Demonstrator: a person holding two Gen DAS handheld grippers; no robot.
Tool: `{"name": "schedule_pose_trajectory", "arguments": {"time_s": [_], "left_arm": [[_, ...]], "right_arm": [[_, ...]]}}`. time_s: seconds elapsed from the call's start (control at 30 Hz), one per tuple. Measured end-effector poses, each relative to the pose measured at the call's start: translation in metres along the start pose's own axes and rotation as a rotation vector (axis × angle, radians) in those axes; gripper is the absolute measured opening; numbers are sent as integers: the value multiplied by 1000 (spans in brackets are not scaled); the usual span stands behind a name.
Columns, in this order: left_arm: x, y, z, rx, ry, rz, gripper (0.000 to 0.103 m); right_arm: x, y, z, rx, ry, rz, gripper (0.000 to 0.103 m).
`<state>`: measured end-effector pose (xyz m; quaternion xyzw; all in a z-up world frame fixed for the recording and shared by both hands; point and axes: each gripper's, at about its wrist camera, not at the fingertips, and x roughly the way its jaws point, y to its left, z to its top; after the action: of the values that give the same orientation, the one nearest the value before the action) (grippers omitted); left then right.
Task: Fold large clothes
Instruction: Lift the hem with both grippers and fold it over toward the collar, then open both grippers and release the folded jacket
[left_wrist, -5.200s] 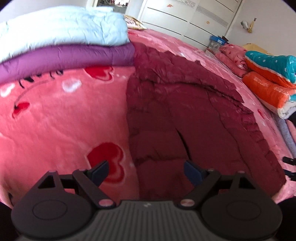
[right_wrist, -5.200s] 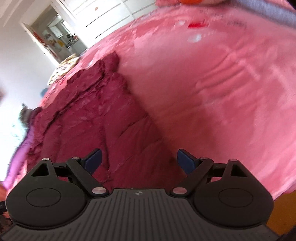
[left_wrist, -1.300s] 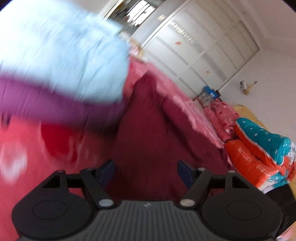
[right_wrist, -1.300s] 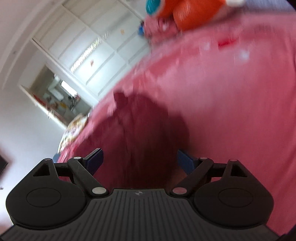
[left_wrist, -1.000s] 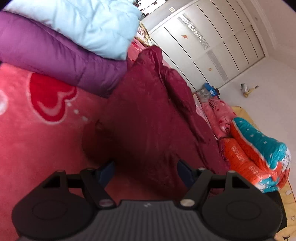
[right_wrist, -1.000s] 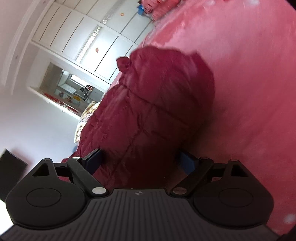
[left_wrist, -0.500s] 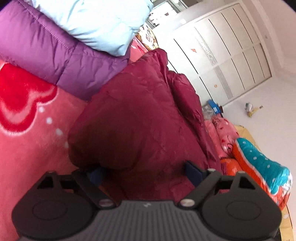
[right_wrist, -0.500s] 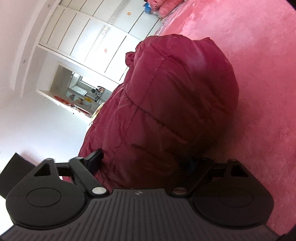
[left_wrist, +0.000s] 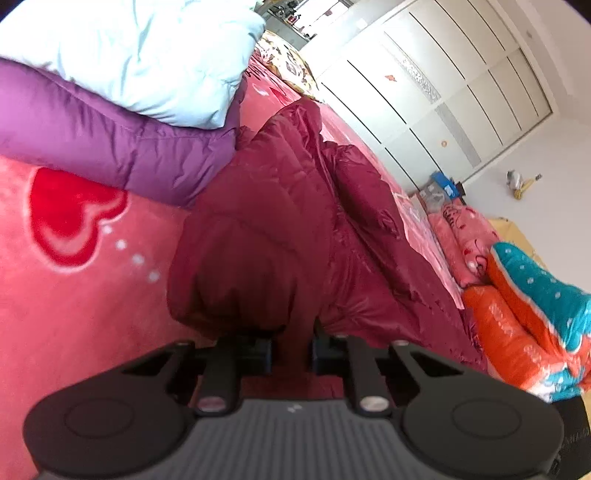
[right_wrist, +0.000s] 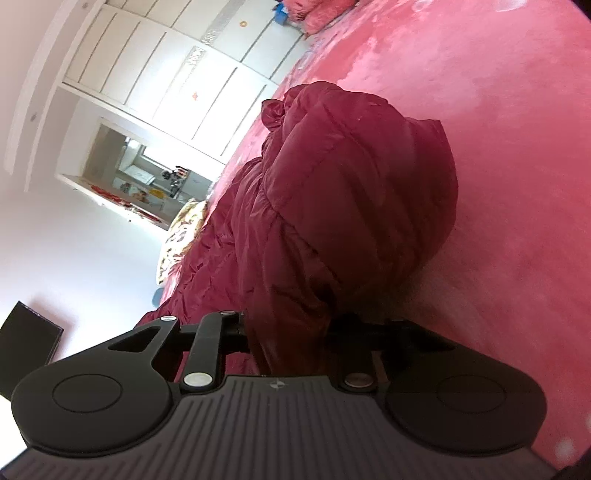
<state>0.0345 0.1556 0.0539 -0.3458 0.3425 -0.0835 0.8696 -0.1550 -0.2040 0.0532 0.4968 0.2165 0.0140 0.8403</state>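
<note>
Left claw (left_wrist: 291, 354) closing, jaws pinching a bunched fold of the maroon coat (left_wrist: 280, 229), fabric clamped between them. Coat piled just ahead of the claw and stretching away beyond it across the pink blanket (left_wrist: 70, 314) on the bed. Purple quilt (left_wrist: 92, 136) ahead and to the left of this claw, touching the coat, with a pale blue quilt (left_wrist: 147, 55) stacked on top. Orange-and-teal bedding (left_wrist: 528, 306) well off to its right.

Right claw (right_wrist: 288, 332) closing too, clamped on another fold of the coat; puffy mound rising directly ahead of it, blanket to its right, white wardrobe (right_wrist: 177, 62) far beyond.
</note>
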Motion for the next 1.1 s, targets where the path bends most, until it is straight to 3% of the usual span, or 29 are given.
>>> {"name": "schedule_pose_trajectory", "arguments": {"time_s": [0.37, 0.5, 0.7, 0.8, 0.87, 1.0, 1.07, 1.1], "left_arm": [[-90, 20, -48, 10, 104, 25, 14], [-124, 40, -67, -37, 158, 46, 14], [-166, 48, -92, -16, 177, 66, 13], [-176, 54, -103, -15, 191, 88, 13], [-181, 57, -107, -29, 197, 95, 13], [-195, 54, -109, -13, 178, 81, 13], [-205, 45, -110, 13, 163, 62, 13], [-211, 41, -110, 29, 155, 49, 13]], "right_arm": [[-106, 4, -44, 27, 15, -89, 29], [-130, 2, -62, 106, 45, -114, 29], [-166, 0, -81, 147, 62, -142, 29], [-163, 0, -78, 150, 76, -175, 38], [-159, 2, -75, 169, 90, -202, 57], [-153, 8, -74, 164, 111, -217, 69], [-151, 16, -74, 136, 119, -222, 87], [-159, 15, -81, 116, 127, -223, 91]]}}
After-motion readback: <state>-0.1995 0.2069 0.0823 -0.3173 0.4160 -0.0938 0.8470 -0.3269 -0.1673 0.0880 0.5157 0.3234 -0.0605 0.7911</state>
